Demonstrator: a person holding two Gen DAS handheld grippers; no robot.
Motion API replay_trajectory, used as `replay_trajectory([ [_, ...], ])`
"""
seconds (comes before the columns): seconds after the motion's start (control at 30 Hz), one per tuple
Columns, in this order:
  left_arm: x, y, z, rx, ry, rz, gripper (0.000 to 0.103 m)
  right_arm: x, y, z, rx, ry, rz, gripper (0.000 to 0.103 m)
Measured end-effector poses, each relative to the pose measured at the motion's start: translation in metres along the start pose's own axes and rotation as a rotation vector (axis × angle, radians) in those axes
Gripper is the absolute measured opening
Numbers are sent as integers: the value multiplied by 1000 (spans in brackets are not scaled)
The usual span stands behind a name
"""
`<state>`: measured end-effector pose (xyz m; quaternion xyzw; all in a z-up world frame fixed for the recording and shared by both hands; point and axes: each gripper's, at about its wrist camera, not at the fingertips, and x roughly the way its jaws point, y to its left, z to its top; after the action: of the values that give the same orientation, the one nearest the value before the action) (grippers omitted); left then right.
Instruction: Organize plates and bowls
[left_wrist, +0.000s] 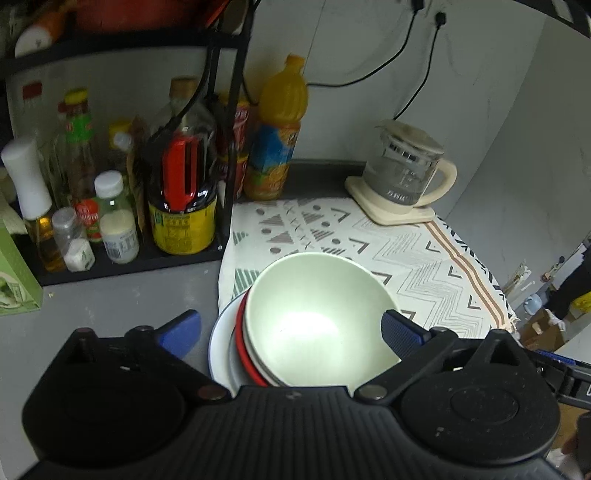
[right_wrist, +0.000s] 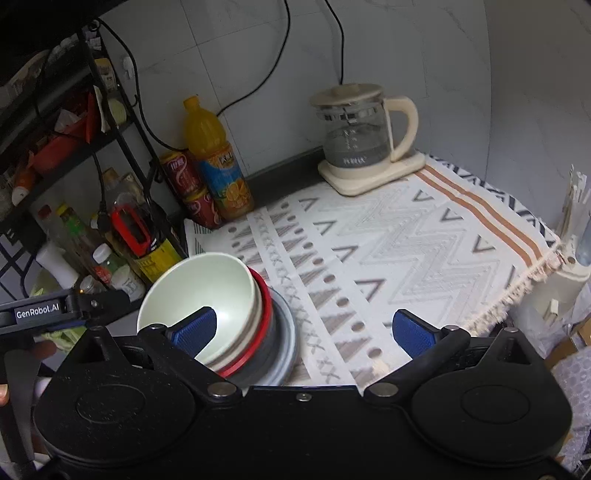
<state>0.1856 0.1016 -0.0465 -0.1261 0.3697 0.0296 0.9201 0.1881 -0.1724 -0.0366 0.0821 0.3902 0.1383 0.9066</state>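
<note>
Pale-green bowl (left_wrist: 317, 317) tops a nested stack on a white plate (right_wrist: 286, 343) at the patterned cloth's (right_wrist: 406, 236) left edge, saving surface space. Left gripper (left_wrist: 290, 330) and right gripper (right_wrist: 303, 328) fingers spread wide, empty.

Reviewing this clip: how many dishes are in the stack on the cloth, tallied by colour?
Pale green bowl, on top: 1
White dish, rim only: 1
Red dish, rim only: 1
Grey dish: 1
White plate with blue rim, at the bottom: 1
Total: 5, as far as the rims show.
</note>
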Motion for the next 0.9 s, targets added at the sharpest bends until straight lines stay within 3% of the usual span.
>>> replay_trajectory([
  [0.13,-10,-22,-14,38,-22,44,102,-16,-15,-7,-18,-10,0,102],
  [0.63,-79,-68,-60,41,-100,23,102,-73,-50,-32,-58,-61,32,102],
  [0.9,-102,-91,-80,58,-104,38,102,-94,-66,-44,-90,-73,32,102],
])
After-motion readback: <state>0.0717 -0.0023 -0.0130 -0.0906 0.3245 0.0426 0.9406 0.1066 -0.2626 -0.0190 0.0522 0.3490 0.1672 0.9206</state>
